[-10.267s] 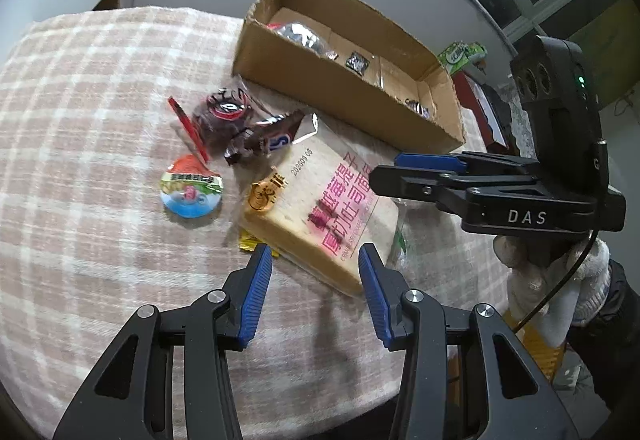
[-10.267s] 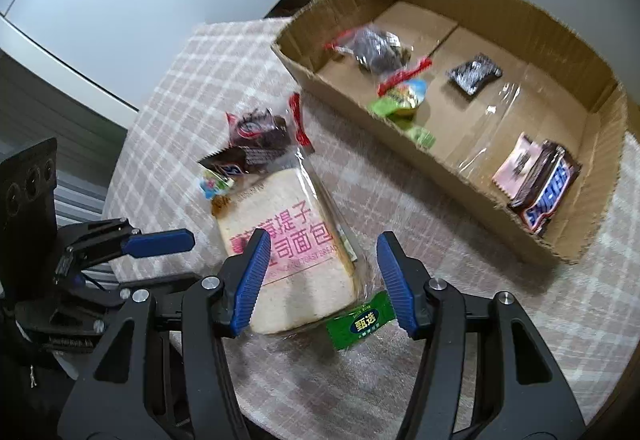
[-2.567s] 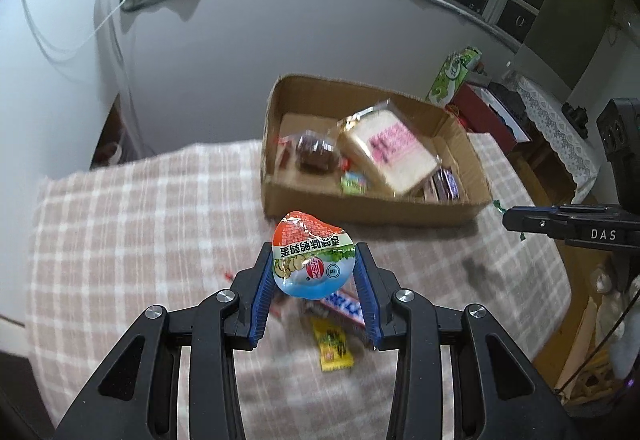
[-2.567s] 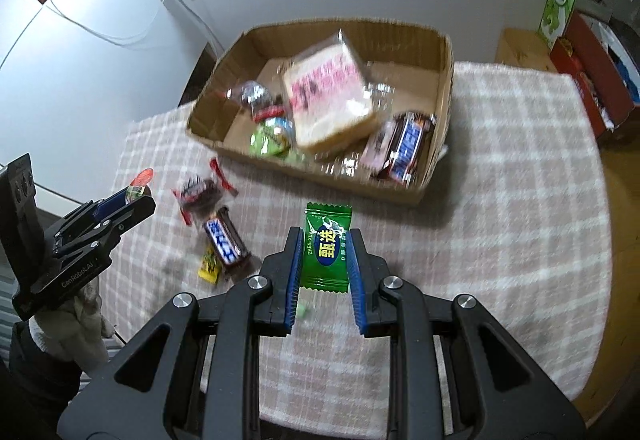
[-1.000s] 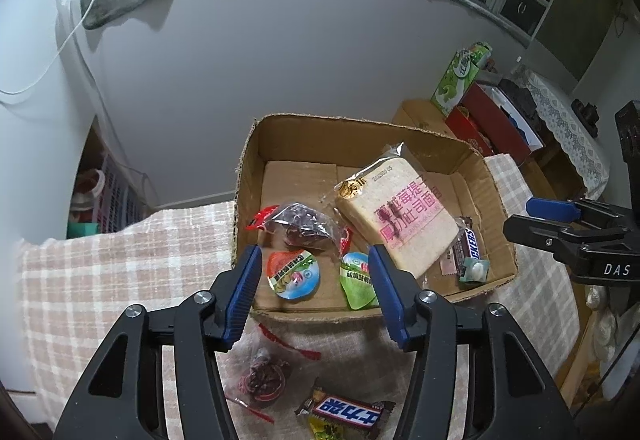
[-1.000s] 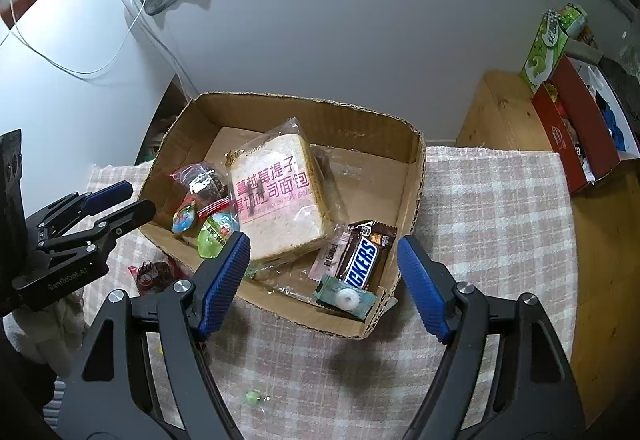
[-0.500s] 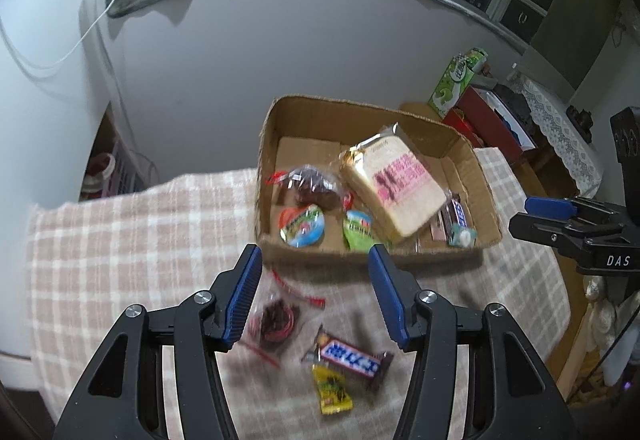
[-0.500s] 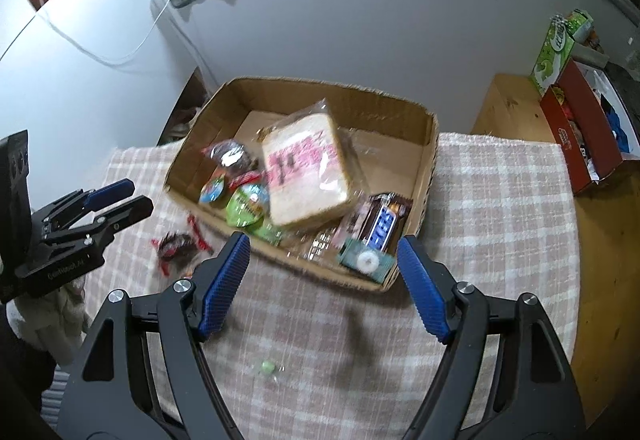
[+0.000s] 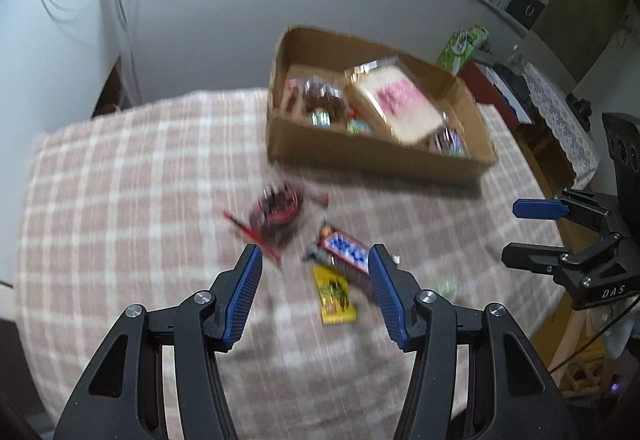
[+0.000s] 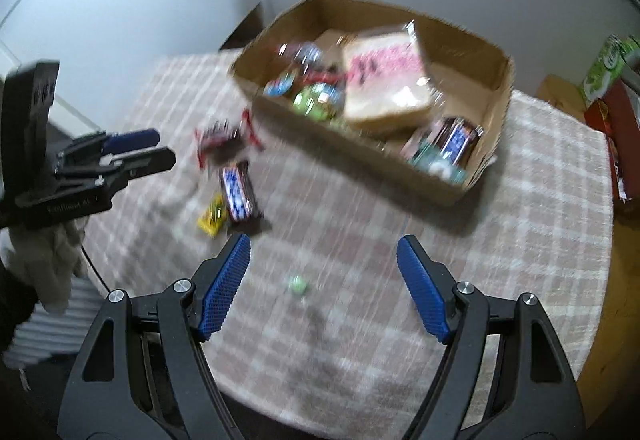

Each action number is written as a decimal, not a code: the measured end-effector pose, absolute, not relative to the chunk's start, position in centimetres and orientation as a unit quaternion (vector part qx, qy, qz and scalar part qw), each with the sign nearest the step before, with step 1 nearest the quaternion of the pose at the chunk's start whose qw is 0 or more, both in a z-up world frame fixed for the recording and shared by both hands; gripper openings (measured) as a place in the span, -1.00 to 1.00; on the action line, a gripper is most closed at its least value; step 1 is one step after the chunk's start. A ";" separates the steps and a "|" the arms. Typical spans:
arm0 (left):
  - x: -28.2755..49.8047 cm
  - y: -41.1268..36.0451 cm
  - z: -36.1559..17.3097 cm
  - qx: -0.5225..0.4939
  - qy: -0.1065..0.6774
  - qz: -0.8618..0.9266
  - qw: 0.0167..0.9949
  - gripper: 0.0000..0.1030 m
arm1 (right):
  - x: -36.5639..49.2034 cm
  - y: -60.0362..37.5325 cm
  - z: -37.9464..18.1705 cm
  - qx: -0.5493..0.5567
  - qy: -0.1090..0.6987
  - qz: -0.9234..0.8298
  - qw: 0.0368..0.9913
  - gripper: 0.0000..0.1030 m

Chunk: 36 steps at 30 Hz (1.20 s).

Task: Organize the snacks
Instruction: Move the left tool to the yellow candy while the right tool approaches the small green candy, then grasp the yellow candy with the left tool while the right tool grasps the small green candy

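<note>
Cardboard box (image 9: 372,156) is sitting at the far side of the table, open-topped, rectangular, plain brown corrugated card, its long axis running left-right and slanting a bit away to the right in the left wrist view. Inside it a bagged bread loaf (image 10: 386,80) is lying flat, pale slab in clear crinkly plastic with pink print, taking up the middle; small round cups and a dark wrapped snack are crowding the left end, blurred; dark chocolate bars (image 10: 456,142) are lying at the right end. On the checked tablecloth (image 9: 120,200), soft woven pink-and-white fabric, loose snacks are lying in front of the box: a dark round snack in clear wrap with red twisted ends (image 9: 276,212), a chocolate bar (image 9: 344,254) with blue-white lettering on a dark glossy wrapper, long axis pointing diagonally toward the box in the right wrist view, and a small flat yellow packet (image 9: 334,294) touching its near end. A tiny green candy (image 10: 298,285) is lying alone, well apart from those, nearer the right gripper. Left gripper (image 9: 316,292) is hanging above the bar and yellow packet, blue ribbed pads apart, gripping nothing. Right gripper (image 10: 324,288) is hanging over the green candy, pads spread wide, empty. Both frames are motion-blurred.
</note>
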<state>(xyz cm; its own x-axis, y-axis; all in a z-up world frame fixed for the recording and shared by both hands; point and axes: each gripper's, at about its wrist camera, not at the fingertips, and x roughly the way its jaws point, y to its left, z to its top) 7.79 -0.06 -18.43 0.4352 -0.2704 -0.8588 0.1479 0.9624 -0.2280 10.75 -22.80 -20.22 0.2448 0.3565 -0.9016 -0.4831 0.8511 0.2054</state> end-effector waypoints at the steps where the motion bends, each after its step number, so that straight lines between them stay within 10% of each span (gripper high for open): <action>1: 7.5 -0.3 -18.9 -0.059 0.522 -0.126 0.841 0.05 | 10.4 -22.6 -20.6 -0.062 0.558 0.271 0.782 0.53; 31: 8.2 -5.9 -24.4 0.024 0.564 -0.134 0.815 -0.21 | 8.8 -17.4 -27.9 -0.181 0.599 0.281 0.728 0.02; 36: 8.6 -5.9 -24.5 0.023 0.560 -0.126 0.819 -0.51 | 8.7 -16.7 -28.5 -0.182 0.596 0.274 0.733 -0.01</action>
<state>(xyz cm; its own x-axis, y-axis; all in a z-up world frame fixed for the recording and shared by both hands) 8.61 -5.88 -24.51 0.3412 -0.1795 -0.9227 0.2319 0.9673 -0.1024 8.71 -16.71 -28.46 0.1396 0.1845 -0.9729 -0.6191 0.7830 0.0597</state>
